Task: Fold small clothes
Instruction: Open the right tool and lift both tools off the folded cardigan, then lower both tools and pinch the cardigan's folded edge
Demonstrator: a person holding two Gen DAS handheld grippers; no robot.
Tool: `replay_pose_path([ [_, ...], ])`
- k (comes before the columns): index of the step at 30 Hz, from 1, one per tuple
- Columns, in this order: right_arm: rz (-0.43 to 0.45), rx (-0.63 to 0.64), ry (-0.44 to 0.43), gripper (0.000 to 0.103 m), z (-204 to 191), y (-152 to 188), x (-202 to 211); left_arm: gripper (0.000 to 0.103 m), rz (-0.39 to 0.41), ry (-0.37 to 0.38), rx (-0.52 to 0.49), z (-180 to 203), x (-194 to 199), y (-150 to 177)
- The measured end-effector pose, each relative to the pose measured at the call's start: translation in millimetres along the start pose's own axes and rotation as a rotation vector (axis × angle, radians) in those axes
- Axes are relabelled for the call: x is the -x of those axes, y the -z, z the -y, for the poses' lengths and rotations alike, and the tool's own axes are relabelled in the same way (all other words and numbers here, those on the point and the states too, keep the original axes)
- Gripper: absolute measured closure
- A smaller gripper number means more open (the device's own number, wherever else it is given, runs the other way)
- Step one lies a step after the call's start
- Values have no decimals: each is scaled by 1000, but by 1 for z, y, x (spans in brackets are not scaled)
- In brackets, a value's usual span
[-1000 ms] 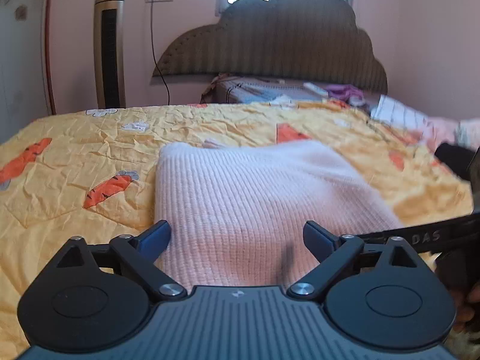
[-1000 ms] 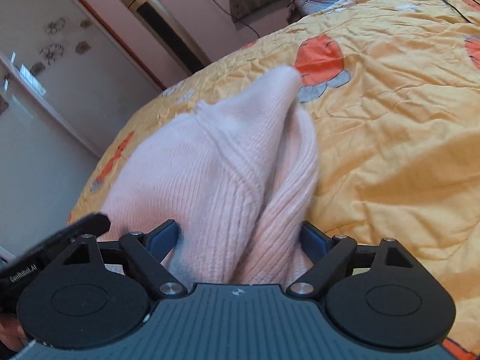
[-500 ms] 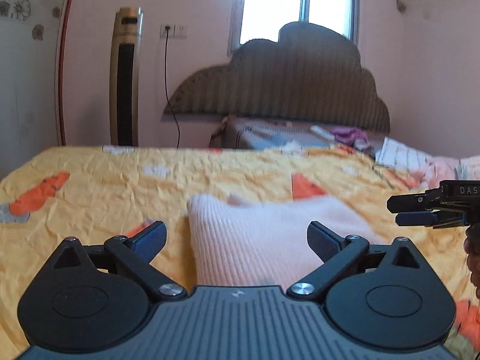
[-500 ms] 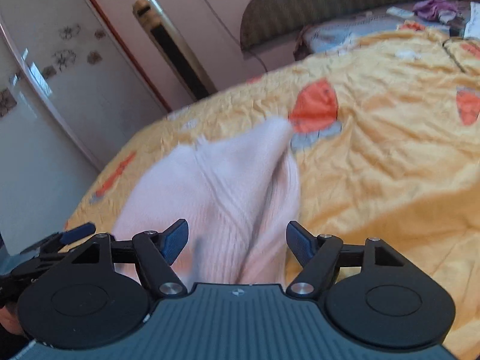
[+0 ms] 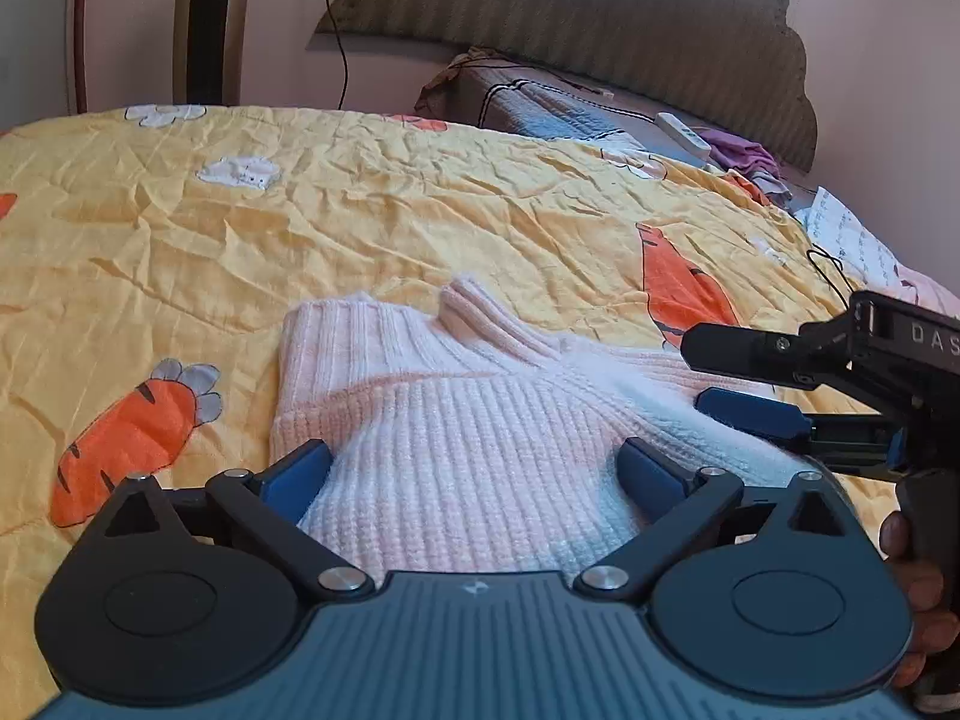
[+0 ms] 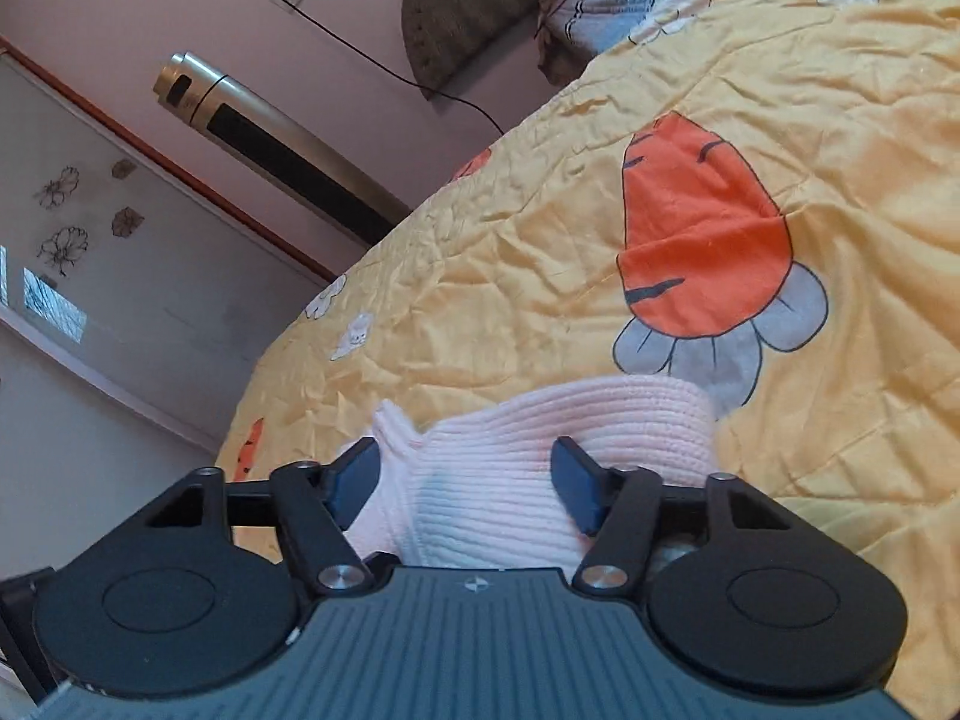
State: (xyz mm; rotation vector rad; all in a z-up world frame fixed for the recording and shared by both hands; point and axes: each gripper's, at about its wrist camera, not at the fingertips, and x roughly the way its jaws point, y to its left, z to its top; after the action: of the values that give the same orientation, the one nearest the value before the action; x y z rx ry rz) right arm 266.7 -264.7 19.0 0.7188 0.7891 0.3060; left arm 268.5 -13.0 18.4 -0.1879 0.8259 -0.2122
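A pale pink knit sweater lies folded on the yellow carrot-print bedspread, its collar on the far side. My left gripper hovers over the sweater's near part, jaws wide open, pads clear of the knit. In the left wrist view my right gripper comes in from the right at the sweater's right edge, one finger above the other. The right wrist view shows the right gripper with its jaws closing and a fold of the sweater between them; the pads do not visibly pinch it.
A padded headboard and a heap of bedding with a white remote lie at the bed's far end. A tall tower fan stands by the wall. A person's hand holds the right gripper's handle.
The left view rose off the sweater, then tipped down close over it. The right gripper's jaws have narrowed, and it has swung in low at the sweater's right edge.
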Motion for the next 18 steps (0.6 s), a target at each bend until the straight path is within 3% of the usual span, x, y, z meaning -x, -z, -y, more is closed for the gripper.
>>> replay_pose_path([
  [4,13,56,20,42,-5,3,-4,0,2,-72,-35,13,7,-1],
  [7,18,103,72,40,-21,6,5,1,50,-147,-24,20,39,9],
  [9,64,121,83,32,-34,16,27,1,81,-111,-34,21,62,22],
  [11,110,169,31,24,-42,27,55,1,86,-97,-38,23,77,37],
  [14,110,158,-34,17,-37,48,78,0,73,-105,-43,25,73,56],
  [16,53,130,-33,17,-26,59,72,0,107,-109,-47,26,67,62],
  [18,83,177,-57,18,-16,70,68,0,93,-93,-7,21,65,60],
])
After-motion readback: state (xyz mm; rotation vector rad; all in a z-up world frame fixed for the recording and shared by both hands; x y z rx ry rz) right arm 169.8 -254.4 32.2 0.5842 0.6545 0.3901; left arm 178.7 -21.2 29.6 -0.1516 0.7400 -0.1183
